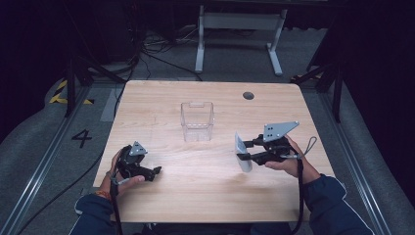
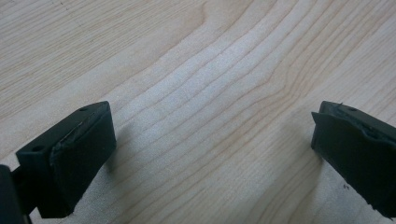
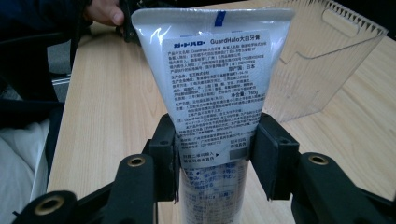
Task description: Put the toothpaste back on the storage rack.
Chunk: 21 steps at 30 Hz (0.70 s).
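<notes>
toothpaste tube (image 3: 215, 88) sits pinched mid-body in the right gripper (image 1: 246, 151), lifted above the table (image 1: 205, 191) near the clear bin (image 1: 197, 121), likely bound there, while the left gripper (image 2: 205, 154) rests wide and empty.

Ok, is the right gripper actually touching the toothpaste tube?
Touching. In the right gripper view, both fingers of the right gripper press the sides of the toothpaste tube, with no gap.
</notes>
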Available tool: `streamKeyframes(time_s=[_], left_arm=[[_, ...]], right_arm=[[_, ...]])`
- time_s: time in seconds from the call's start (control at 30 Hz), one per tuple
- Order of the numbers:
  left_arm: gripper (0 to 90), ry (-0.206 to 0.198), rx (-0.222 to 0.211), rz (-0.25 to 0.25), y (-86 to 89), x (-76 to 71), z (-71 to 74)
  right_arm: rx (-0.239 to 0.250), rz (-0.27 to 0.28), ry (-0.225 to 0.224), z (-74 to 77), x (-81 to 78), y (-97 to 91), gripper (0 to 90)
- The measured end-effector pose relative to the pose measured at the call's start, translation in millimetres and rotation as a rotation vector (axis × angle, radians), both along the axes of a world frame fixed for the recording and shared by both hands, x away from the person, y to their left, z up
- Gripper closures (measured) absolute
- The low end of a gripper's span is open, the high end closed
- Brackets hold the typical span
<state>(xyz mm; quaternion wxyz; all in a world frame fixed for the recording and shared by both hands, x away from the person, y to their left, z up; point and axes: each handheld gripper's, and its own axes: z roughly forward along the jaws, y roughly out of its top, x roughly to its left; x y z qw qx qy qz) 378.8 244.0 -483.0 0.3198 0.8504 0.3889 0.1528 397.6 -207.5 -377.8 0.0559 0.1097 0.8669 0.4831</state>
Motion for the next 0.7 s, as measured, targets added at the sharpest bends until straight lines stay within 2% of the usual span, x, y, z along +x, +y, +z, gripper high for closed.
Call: streamKeyframes(time_s=[0.2, 0.3, 0.7], left_arm=[[0.2, 0.004, -0.003, 0.003, -0.2, -0.4, -0.1], [0.2, 0.0, 0.0, -0.001, 0.0, 0.0, 0.0], [0.2, 0.0, 0.0, 0.0, 0.0, 0.0, 0.0]], right_arm=[[0.024, -0.04, -0.025, 11.6, 5.8, 5.4, 57.2], [0.04, -0.042, -0.032, 16.2, 8.1, 8.6, 57.2], [0.054, -0.051, -0.071, 30.2, 14.9, 21.9, 57.2]])
